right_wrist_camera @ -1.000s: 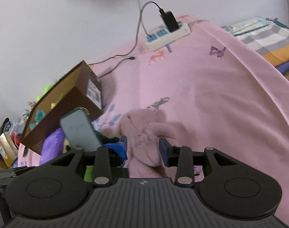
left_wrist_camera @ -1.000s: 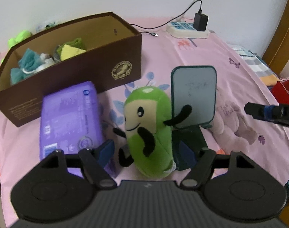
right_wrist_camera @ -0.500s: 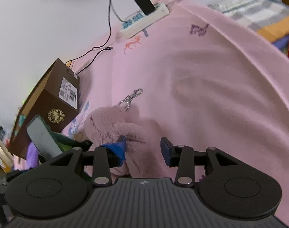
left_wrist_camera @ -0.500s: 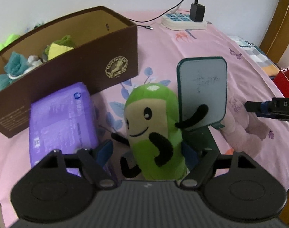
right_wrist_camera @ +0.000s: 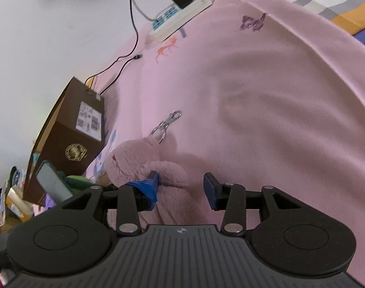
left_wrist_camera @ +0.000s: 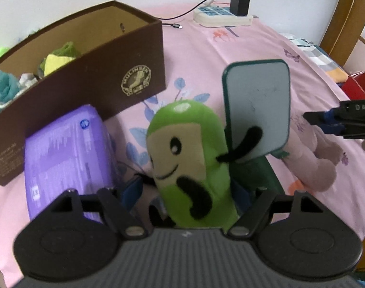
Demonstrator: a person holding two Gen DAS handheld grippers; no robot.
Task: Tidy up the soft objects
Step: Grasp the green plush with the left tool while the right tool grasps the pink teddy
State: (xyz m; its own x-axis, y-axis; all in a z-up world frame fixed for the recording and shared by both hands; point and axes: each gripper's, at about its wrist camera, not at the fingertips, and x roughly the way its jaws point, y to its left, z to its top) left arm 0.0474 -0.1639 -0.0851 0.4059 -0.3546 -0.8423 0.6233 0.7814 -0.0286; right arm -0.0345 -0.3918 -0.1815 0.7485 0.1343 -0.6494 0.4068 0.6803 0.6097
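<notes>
Green bean-shaped plush toy w/ tan face and black limbs stands upright between the blue-padded fingers of the left gripper, jaws spread wide either side of it, grip not closed; landmark is the open brown cardboard box: plush sits in front of its right end, purple plastic-wrapped soft pack lies against the box's front wall; small green-framed mirror on a stand rises just right of the plush, behind its arm; pink plush rabbit w/ metal keyring clip lies on the pink printed bedsheet, farther right of the box; right gripper spread open, left pad touching the rabbit, other pad clear of it; white power strip beyond the box by the wall.
</notes>
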